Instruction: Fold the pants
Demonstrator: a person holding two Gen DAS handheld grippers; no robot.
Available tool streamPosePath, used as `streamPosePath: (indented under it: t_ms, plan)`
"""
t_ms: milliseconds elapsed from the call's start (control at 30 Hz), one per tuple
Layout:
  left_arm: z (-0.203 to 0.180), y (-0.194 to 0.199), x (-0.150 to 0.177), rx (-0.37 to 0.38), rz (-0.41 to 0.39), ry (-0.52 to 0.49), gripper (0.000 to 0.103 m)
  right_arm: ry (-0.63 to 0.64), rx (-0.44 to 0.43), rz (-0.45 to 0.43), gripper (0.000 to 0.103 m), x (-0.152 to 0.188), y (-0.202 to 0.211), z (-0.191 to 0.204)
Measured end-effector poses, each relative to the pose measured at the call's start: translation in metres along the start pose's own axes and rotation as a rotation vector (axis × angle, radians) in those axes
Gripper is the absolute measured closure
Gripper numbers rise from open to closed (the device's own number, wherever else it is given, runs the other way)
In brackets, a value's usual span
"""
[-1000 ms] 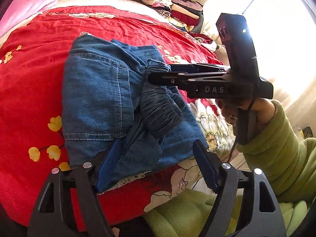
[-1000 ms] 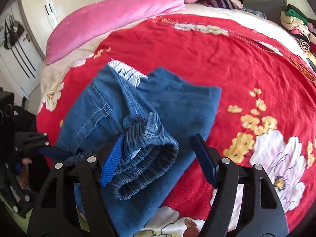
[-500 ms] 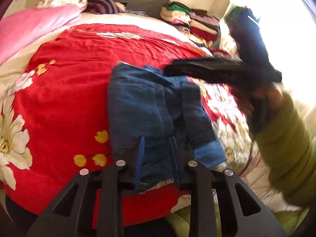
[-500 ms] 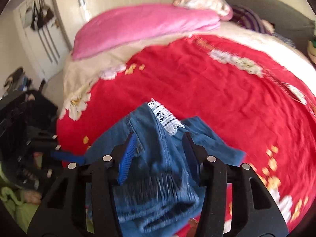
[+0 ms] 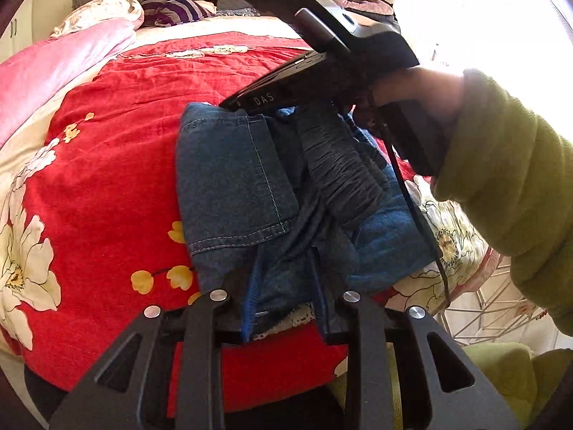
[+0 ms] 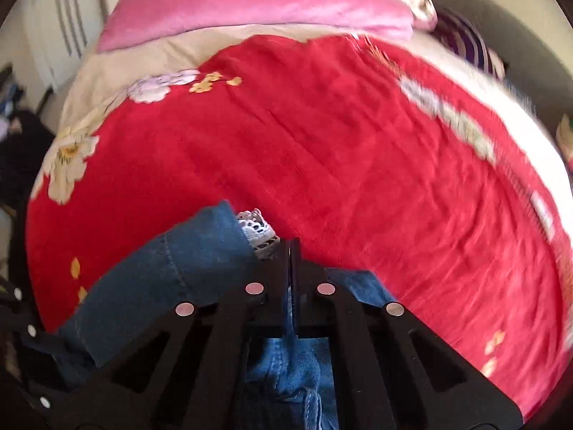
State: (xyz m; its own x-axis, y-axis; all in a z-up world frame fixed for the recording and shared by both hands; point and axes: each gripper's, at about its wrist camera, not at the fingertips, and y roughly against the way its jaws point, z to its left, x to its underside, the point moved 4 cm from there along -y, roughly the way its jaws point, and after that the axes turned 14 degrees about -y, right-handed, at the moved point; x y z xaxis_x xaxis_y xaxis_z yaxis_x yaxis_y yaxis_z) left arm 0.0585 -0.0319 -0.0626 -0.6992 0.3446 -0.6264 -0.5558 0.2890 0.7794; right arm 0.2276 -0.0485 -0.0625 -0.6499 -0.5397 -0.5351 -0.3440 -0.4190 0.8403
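We hold the left gripper low at the near edge of the bed, its jaws narrowed onto the near hem of the denim pants; blue pads sit either side of a bunched fold, with a strip of white lace just under them. The pants lie folded in a thick bundle on the red floral bedspread, close to its near edge and toward the right-hand corner; a stitched pocket panel faces up on the left of the bundle and a ribbed elastic waistband runs along the right.

Our right gripper has its jaws pressed together with no gap showing, tips at the far edge of the bundle beside the white lace trim; denim lies under and around the fingers, but we cannot tell whether cloth is pinched between them. In the left view this tool reaches over the far end of the pants, held by a hand in a green sleeve; a pink quilt lies along the far edge of the bed.
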Motion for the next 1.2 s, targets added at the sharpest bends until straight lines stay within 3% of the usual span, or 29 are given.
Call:
streamPosePath:
  t_ms: [67, 133, 200, 333, 667, 833, 933, 1200]
  plan:
    - [-0.002, 0.003, 0.003, 0.011, -0.003, 0.009, 0.077, -0.041, -0.014, -0.034, 0.103, 0.000, 0.010, -0.006]
    - [-0.002, 0.003, 0.003, 0.017, -0.005, 0.012, 0.076, -0.067, -0.040, -0.081, 0.096, 0.001, 0.029, -0.011]
    - [-0.003, 0.003, 0.002, 0.020, -0.006, 0.012, 0.075, -0.095, -0.054, -0.127, 0.072, 0.003, 0.048, -0.016]
    - [-0.004, 0.004, 0.002, 0.022, -0.007, 0.010, 0.070, -0.123, -0.068, -0.197, 0.067, 0.012, 0.084, -0.022]
    - [-0.008, 0.021, -0.003, 0.017, -0.033, 0.009, 0.044, -0.197, -0.057, -0.324, 0.040, 0.049, 0.144, -0.039]
    - [-0.001, 0.034, -0.011, 0.004, -0.081, 0.027, 0.034, -0.257, -0.054, -0.321, 0.036, 0.072, 0.149, -0.052]
    - [0.011, 0.038, -0.017, -0.014, -0.103, 0.054, 0.021, -0.304, -0.050, -0.303, 0.035, 0.086, 0.144, -0.059]
    - [0.056, 0.018, -0.028, -0.064, -0.078, 0.159, 0.021, -0.426, -0.076, -0.235, 0.035, 0.110, 0.119, -0.070]
